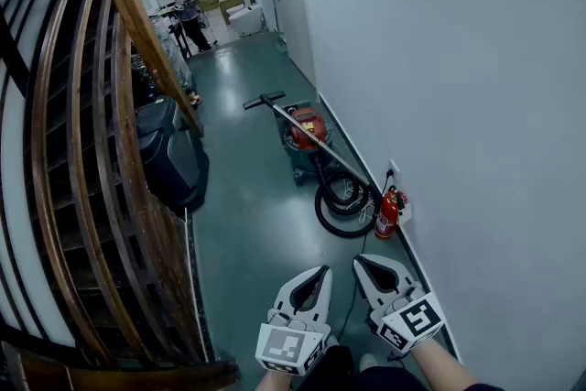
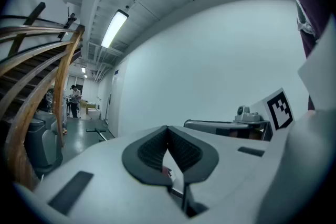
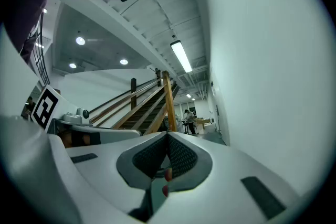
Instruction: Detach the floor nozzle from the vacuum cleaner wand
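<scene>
A red canister vacuum cleaner [image 1: 307, 131] stands on the green floor by the white wall, well ahead of me. Its silver wand [image 1: 316, 142] slants up from the black hose [image 1: 343, 201] to the black floor nozzle [image 1: 263, 100], which lies on the floor farther away. The nozzle also shows small in the left gripper view, nozzle [image 2: 97, 131]. My left gripper [image 1: 320, 274] and right gripper [image 1: 360, 264] are held side by side low in the head view, both shut and empty, far short of the vacuum. Each gripper view shows its pads pressed together with nothing between.
A wooden stair railing [image 1: 101, 151] fills the left side. A black bin [image 1: 174, 156] stands beside it. A red fire extinguisher [image 1: 388, 213] sits against the wall [image 1: 458, 105] on the right. A person [image 1: 188, 14] stands far down the corridor by tables and boxes.
</scene>
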